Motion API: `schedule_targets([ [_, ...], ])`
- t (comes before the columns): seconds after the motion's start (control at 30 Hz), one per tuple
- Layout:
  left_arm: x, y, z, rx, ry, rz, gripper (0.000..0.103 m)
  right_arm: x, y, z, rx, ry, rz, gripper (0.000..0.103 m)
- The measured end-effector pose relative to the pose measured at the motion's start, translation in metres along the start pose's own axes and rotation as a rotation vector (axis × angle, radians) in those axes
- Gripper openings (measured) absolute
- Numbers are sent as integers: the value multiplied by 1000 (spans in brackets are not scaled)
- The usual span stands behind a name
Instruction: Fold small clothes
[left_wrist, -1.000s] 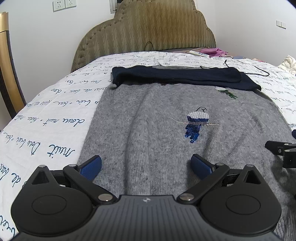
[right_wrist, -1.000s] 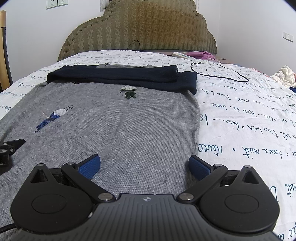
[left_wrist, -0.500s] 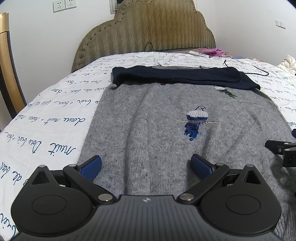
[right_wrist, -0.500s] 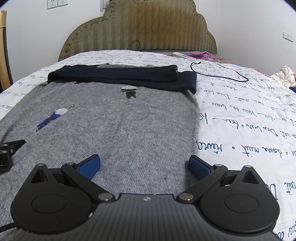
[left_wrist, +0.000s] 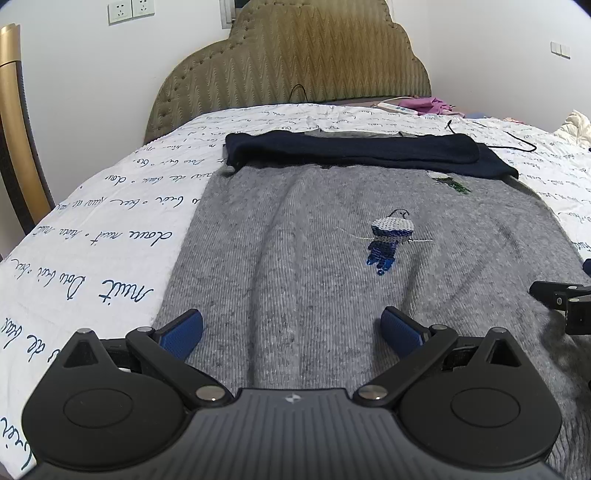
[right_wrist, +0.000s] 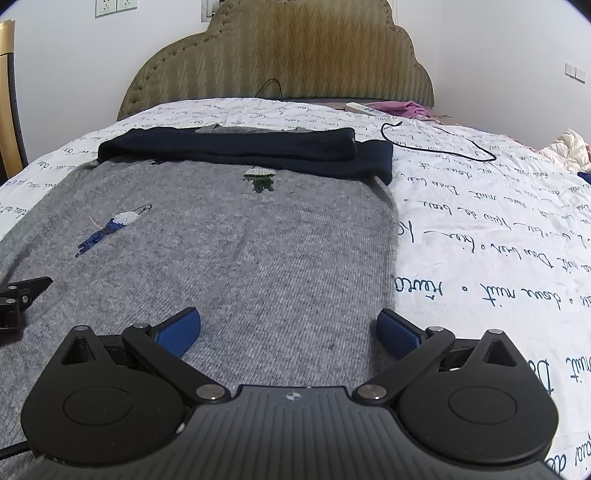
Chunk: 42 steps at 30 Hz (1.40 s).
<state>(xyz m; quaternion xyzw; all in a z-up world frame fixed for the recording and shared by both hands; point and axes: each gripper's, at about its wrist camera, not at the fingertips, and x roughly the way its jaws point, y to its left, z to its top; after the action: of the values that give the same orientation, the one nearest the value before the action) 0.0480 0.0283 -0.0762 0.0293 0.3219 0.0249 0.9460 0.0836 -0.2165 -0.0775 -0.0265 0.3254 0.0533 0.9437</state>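
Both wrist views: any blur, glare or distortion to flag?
Left wrist: sharp, even indoor light, no glare; fisheye bows the bed and darkens corners. Right wrist: likewise sharp; sweater knit is crisp, soft shadow along its right edge.

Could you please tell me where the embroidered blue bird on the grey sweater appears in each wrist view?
Left wrist: blue bird right of centre, beyond the right fingertip.
Right wrist: blue bird far left, mid-height.
Shared landmark: the folded navy sleeves across the grey sweater's far end.

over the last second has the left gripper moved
No. The left gripper sits the same against the bird patch and headboard.
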Motion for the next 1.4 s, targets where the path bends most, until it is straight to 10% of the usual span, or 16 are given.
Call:
schedule_targets([
  [1.4,-5,-1,-7,-2,-7,-10,103,-5,0,-3,13,3,10,103],
])
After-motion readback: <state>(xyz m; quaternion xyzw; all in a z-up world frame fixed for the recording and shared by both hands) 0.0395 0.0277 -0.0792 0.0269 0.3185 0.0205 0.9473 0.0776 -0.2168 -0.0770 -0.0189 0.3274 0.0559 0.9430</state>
